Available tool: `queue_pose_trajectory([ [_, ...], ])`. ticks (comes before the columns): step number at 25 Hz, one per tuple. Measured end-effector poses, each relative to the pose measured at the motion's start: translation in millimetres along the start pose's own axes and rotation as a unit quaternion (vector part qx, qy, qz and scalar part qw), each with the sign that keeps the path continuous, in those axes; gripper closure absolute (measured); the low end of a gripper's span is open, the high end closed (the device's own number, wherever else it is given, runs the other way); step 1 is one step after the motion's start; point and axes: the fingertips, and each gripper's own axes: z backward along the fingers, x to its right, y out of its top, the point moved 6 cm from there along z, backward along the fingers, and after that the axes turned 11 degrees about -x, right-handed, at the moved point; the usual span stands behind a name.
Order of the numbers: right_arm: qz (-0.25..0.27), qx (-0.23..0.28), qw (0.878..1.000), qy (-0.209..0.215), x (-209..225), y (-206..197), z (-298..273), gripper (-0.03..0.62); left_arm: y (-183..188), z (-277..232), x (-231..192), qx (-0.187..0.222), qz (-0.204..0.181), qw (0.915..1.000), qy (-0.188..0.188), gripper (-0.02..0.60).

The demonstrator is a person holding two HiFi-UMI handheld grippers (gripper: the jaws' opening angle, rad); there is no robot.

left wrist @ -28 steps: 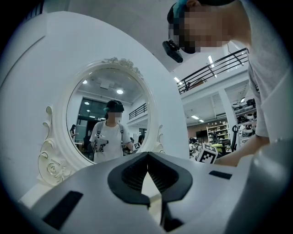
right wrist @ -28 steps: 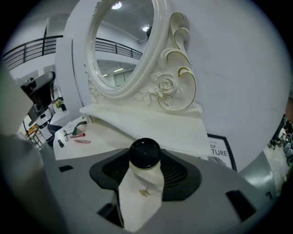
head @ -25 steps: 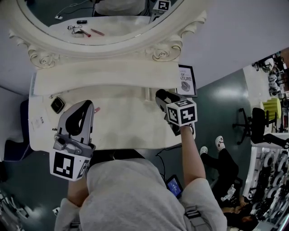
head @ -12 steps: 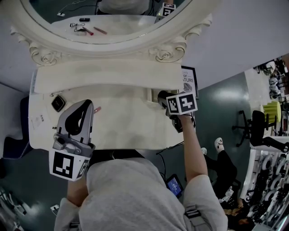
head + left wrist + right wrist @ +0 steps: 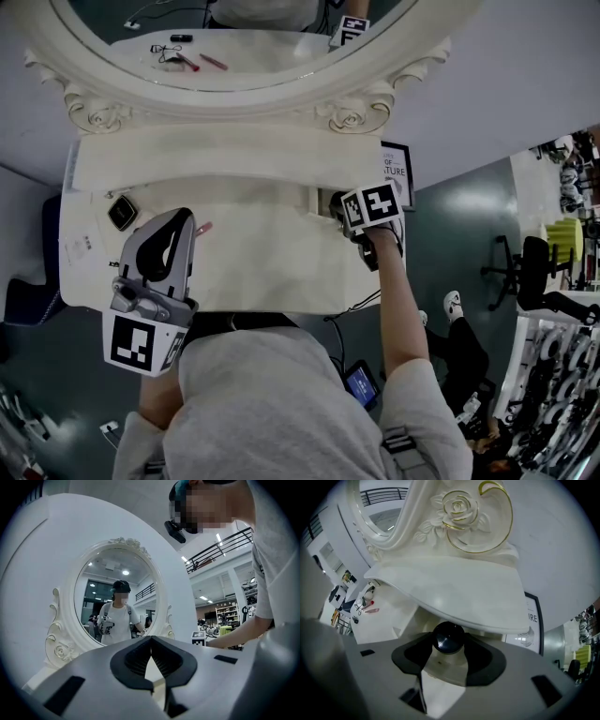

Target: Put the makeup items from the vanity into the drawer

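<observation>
Black-capped makeup bottle (image 5: 448,639) stands on the tabletop (image 5: 262,253) under the vanity shelf (image 5: 459,592), between the right gripper's (image 5: 449,645) spread fingers. The left gripper's (image 5: 151,639) fingers are pressed together, empty. A framed sign (image 5: 532,617) ends in "URE".

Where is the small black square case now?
In the head view, the small black square case lies at the left end of the vanity, just left of the left gripper.

My right gripper (image 5: 449,654) is pale grey with black pads (image 5: 485,662); the cap (image 5: 448,638) at them is glossy black; the vanity (image 5: 262,267) is cream-white; its rose carving (image 5: 458,507) carries gold edging; my marker cube (image 5: 373,203) shows black-and-white squares.
</observation>
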Motion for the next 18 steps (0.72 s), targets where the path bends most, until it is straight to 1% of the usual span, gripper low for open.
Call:
queue_pose_trajectory([
  [8, 0.0, -0.012, 1.0, -0.017, 2.3, 1.6, -4.4, 0.368, -1.3, 0.2, -2.8, -0.003, 0.001, 1.0, 0.005, 0.566],
  [14, 0.01, -0.012, 0.999, -0.035, 2.5, 3.4, -6.4, 0.368, -1.3, 0.8, -2.2, -0.005, -0.001, 1.0, 0.007, 0.566],
  [18, 0.015, -0.01, 0.999, -0.038, 2.9, 3.7, -5.7, 0.368, -0.5, 2.9, -1.9, -0.006, -0.005, 0.9999, 0.011, 0.566],
])
